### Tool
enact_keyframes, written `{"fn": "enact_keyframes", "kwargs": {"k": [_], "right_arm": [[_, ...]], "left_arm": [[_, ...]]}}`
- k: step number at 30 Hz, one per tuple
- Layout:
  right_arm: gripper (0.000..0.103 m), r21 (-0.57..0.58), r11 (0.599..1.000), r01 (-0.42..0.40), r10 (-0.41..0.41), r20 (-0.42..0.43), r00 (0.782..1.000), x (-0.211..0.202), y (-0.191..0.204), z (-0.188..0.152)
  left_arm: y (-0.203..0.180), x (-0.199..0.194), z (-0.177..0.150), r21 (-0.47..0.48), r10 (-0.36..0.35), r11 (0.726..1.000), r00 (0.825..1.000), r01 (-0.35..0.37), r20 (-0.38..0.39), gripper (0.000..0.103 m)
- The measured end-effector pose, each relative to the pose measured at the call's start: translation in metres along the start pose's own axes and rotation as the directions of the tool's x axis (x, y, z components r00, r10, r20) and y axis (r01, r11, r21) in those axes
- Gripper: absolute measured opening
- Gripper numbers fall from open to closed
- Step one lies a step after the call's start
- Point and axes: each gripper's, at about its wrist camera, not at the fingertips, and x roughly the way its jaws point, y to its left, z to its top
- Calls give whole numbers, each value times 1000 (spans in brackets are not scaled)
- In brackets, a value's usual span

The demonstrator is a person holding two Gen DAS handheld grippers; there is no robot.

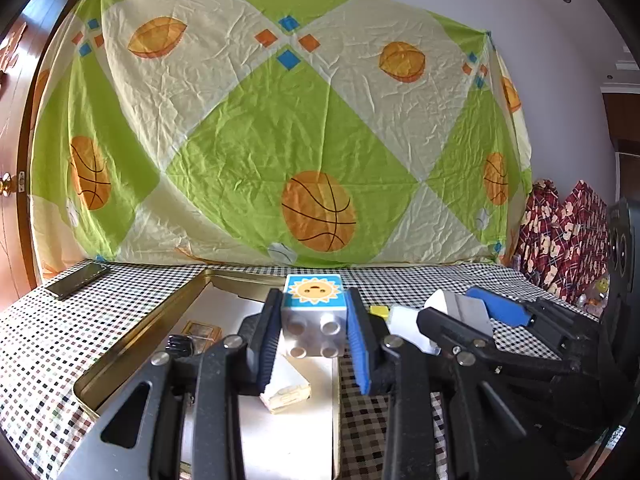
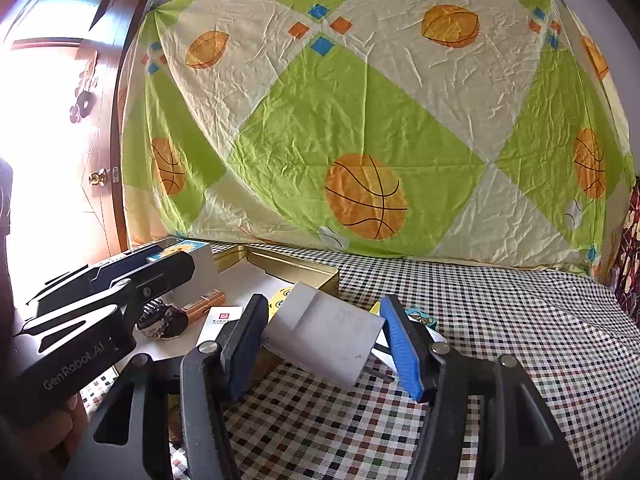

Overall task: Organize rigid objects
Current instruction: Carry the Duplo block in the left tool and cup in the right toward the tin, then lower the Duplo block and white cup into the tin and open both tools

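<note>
My left gripper [image 1: 314, 340] is shut on a white toy block [image 1: 314, 316] with a sun picture on its blue top, and holds it above the gold tin box [image 1: 132, 344]. My right gripper [image 2: 324, 344] is shut on a white power adapter [image 2: 324, 332], held tilted over the checkered cloth just right of the tin [image 2: 304, 270]. Inside the tin lie a small cream box [image 1: 286, 392], an amber bottle [image 1: 200, 334], a round dark item [image 2: 162, 322] and a white card [image 2: 222, 318]. The right gripper also shows in the left wrist view [image 1: 472, 312], and the left gripper in the right wrist view [image 2: 176, 264].
A dark phone [image 1: 78, 280] lies on the checkered tablecloth [image 2: 500, 320] at the far left. A yellow smiley piece [image 2: 280, 300] and a small patterned block [image 2: 420, 318] sit behind the adapter. A basketball-print sheet [image 1: 280, 120] hangs behind. Red floral fabric [image 1: 560, 232] is at the right.
</note>
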Motion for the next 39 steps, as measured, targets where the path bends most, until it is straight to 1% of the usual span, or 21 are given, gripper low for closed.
{"fn": "enact_keyframes", "kwargs": {"k": [24,33,39], "right_arm": [[60,-72,996,-49,49,-5,999,13,40,2],[61,-101,992,-72,71,-15,997,25,54,6],[61,-129,988,-90,89,-17,996,32,67,11]], "left_arm": [[42,-4,3,-44,63,997,998,-63,-6,30],[59,2,4,-52,89,995,995,-90,-36,30],[71,11,4,-58,100,993,992,-105,-73,30]]}}
